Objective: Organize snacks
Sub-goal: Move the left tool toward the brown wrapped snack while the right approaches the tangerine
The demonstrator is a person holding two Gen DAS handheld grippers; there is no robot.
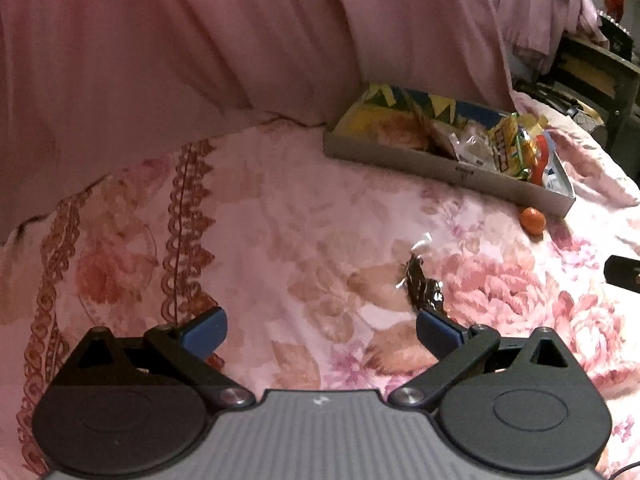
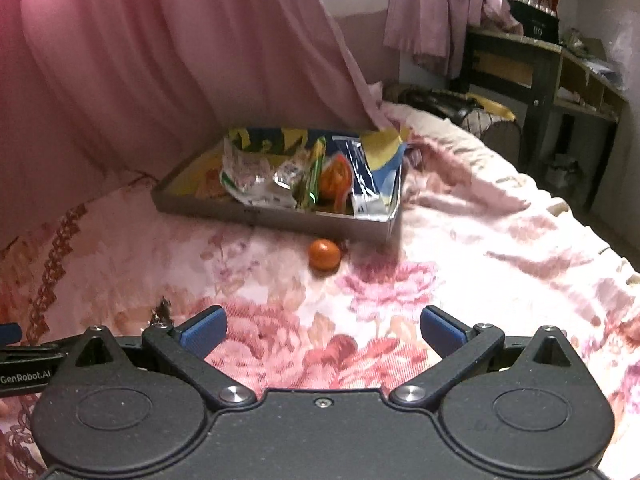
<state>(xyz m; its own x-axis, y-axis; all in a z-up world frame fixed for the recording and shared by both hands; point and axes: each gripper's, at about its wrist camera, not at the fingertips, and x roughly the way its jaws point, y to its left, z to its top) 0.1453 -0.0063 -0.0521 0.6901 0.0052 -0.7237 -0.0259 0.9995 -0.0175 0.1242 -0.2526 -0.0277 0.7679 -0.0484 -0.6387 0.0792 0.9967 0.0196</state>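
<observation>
Left gripper (image 1: 322, 330): the blue-padded fingers (image 1: 204, 330) are spread wide with nothing between them, low over a bed covered by a floral bedspread (image 1: 280, 220). A dark wrapped candy (image 1: 422, 286) is seen lying on the bedspread right of frame centre, just beyond the right-hand finger; contact between them cannot be told.

Right gripper (image 2: 323, 330): its fingers (image 2: 442, 330) are likewise held wide and empty.

A shallow grey box (image 2: 280, 216) is located at the centre of the right wrist view, at upper right in the left wrist view. Several snack packets (image 2: 264, 180) are held in it, crowded toward its right end. A small orange round snack (image 2: 324, 254) is found on the bedspread just beside the box's near wall, outside it. A pink curtain (image 1: 180, 48) fills the upper left of both views.
</observation>
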